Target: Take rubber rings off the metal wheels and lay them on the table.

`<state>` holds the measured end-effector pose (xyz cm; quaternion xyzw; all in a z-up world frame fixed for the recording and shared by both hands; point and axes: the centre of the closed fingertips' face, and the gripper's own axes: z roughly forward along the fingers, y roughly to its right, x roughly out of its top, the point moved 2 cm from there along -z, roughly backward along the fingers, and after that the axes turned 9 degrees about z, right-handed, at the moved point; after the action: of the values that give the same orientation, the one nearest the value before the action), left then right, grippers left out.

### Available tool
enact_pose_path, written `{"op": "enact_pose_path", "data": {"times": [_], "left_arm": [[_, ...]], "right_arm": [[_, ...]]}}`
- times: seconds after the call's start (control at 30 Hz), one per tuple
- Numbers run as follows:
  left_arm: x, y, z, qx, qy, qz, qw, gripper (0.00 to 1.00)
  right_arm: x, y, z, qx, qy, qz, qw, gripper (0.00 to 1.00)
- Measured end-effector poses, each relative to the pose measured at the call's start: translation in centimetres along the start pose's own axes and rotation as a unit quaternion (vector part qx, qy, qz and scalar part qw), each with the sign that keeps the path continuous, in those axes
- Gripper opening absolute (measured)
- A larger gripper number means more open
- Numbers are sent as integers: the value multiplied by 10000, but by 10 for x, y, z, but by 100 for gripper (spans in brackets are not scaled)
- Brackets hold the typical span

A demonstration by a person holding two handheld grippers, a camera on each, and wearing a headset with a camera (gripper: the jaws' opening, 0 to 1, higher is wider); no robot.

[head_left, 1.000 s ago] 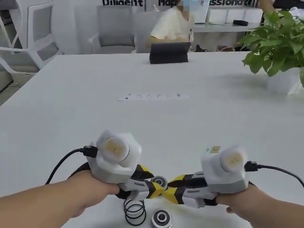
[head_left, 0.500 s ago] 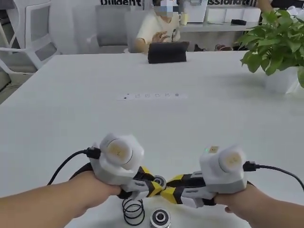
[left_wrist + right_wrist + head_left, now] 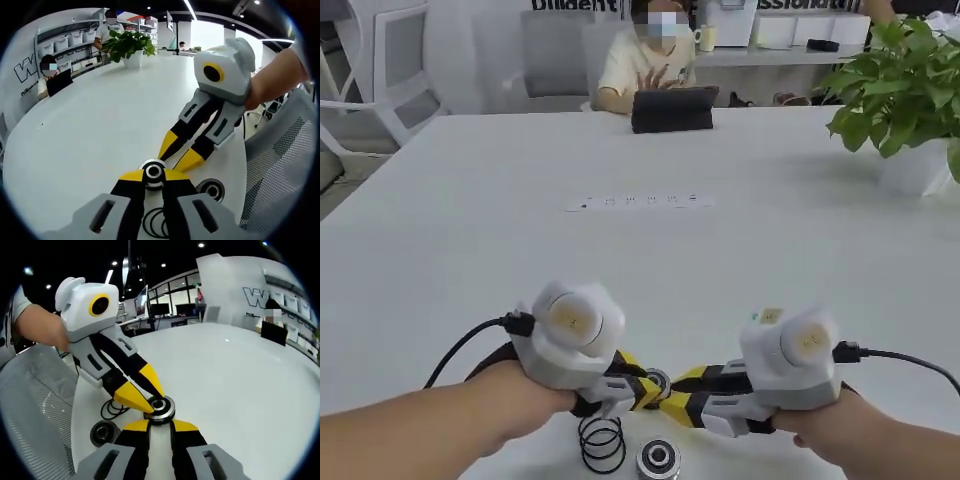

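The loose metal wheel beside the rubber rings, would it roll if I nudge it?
The loose metal wheel lies flat on the table, so a nudge would probably slide it, not roll it. It looks like solid metal, so it is likely heavy for its size.

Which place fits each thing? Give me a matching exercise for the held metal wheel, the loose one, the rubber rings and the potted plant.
1. held metal wheel
2. loose metal wheel
3. rubber rings
4. potted plant

A. far right of the table
B. between the yellow jaws
C. flat, left of the loose wheel
D. lying free, right of the rings

Pairs: 1-B, 2-D, 3-C, 4-A
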<state>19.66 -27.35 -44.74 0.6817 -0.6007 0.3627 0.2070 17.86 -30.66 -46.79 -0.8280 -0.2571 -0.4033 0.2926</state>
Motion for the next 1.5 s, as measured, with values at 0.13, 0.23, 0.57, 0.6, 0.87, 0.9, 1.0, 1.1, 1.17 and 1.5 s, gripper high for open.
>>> {"op": "enact_pose_path", "data": {"times": [0.13, 0.23, 0.57, 0.6, 0.87, 0.9, 1.0, 1.1, 1.17, 1.5], "left_arm": [[0, 0, 1, 3, 5, 2, 10000, 7], [0, 0, 1, 8, 1, 4, 10000, 7], [1, 1, 2, 91, 7, 15, 10000, 7], [1, 1, 2, 94, 10, 16, 10000, 7], [1, 1, 1, 111, 21, 26, 9999, 7], [0, 1, 1, 114, 22, 26, 9999, 7], [0, 1, 1, 125, 18, 20, 9999, 7], [0, 2, 1, 119, 8, 53, 9999, 7], [0, 2, 1, 114, 3, 66, 9999, 7], [0, 3, 1, 90, -10, 91, 9999, 7]], "right_arm": [[-3, 5, -2, -57, -13, 202, 9998, 0], [-3, 5, -2, -29, 56, 341, 9994, 0], [-2, 9, -2, -98, 219, 1241, 9920, 0], [-2, 9, -2, -90, 274, 1406, 9896, 0], [-1, 10, -4, -91, 400, 1720, 9842, 0], [-1, 11, -4, -90, 403, 1743, 9838, 0], [-1, 9, -5, -89, 422, 1766, 9833, 0], [-1, 9, -6, -64, 450, 1817, 9823, 0], [-1, 9, -6, -48, 469, 1846, 9817, 0], [5, 12, -10, 81, 743, 2377, 9685, 0]]}}
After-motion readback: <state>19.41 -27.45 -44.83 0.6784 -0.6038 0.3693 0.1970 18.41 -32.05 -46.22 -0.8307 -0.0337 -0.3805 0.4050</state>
